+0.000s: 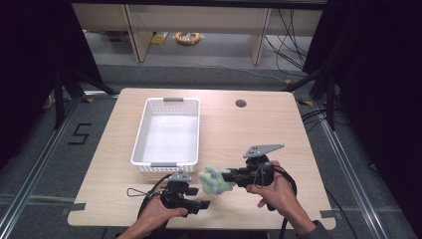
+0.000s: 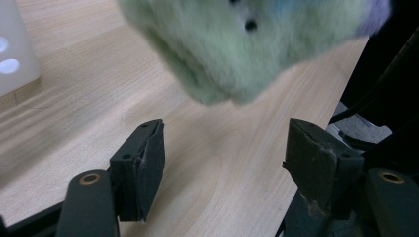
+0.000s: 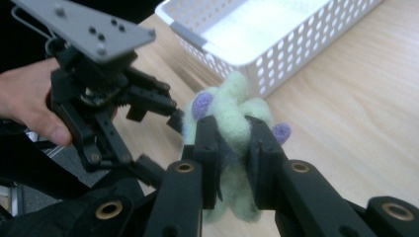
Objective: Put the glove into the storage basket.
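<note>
A pale green plush toy (image 1: 215, 180) with small purple bumps hangs just above the wooden table near its front edge. My right gripper (image 1: 226, 178) is shut on it, and in the right gripper view the two black jaws (image 3: 232, 126) pinch the toy (image 3: 232, 106) at its middle. My left gripper (image 1: 200, 197) is held low at the toy's left, with its jaws pointing towards it. In the left gripper view that gripper (image 2: 225, 153) stands open with bare table between the pads. The toy (image 2: 237, 44) floats blurred ahead of and above them, apart from both.
A white perforated basket (image 1: 141, 134) stands empty on the left half of the table, just beyond the grippers, with its near wall (image 3: 276, 54) close behind the toy. A round cable hole (image 1: 241, 103) sits at the back right. The table's front edge lies under both hands.
</note>
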The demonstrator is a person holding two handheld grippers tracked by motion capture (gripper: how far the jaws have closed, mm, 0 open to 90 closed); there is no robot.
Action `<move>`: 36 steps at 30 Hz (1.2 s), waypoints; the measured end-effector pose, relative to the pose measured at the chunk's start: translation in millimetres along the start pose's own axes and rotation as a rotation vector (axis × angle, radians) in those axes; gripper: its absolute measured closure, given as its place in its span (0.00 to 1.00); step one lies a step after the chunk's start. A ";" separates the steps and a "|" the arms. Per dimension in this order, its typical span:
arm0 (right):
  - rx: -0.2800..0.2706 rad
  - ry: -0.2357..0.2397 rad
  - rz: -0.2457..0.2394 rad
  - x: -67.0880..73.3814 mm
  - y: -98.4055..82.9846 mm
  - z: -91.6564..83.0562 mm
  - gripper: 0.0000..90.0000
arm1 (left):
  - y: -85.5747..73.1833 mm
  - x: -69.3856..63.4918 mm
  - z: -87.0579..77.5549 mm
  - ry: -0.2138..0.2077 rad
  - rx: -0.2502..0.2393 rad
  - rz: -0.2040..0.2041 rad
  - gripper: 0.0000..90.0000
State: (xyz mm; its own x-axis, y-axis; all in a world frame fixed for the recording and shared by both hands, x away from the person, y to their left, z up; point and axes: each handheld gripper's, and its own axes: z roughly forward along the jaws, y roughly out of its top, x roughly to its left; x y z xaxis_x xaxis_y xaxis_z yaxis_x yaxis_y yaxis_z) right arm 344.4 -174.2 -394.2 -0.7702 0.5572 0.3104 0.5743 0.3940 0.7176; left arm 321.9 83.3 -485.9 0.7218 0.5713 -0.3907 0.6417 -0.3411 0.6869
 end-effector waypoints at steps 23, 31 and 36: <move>-0.034 0.028 -0.058 17.2 97.7 1.4 0.86 | -12.1 10.6 -35.2 0.095 -0.084 -0.041 0.31; -0.019 0.048 -0.059 22.0 125.4 28.7 0.86 | -21.7 19.1 -56.3 0.139 -0.108 -0.064 0.30; -0.008 0.054 -0.057 21.0 140.1 48.7 0.86 | -31.9 22.3 -56.1 0.164 -0.074 -0.070 0.29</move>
State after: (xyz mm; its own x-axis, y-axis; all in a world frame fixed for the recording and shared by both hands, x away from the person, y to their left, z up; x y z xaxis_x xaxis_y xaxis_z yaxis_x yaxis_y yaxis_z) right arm 422.1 -71.8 -317.6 -0.8156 0.4934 0.3023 0.5271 0.4178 0.7400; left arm 303.0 148.8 -482.1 0.6201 0.7080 -0.3379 0.6637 -0.2437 0.7072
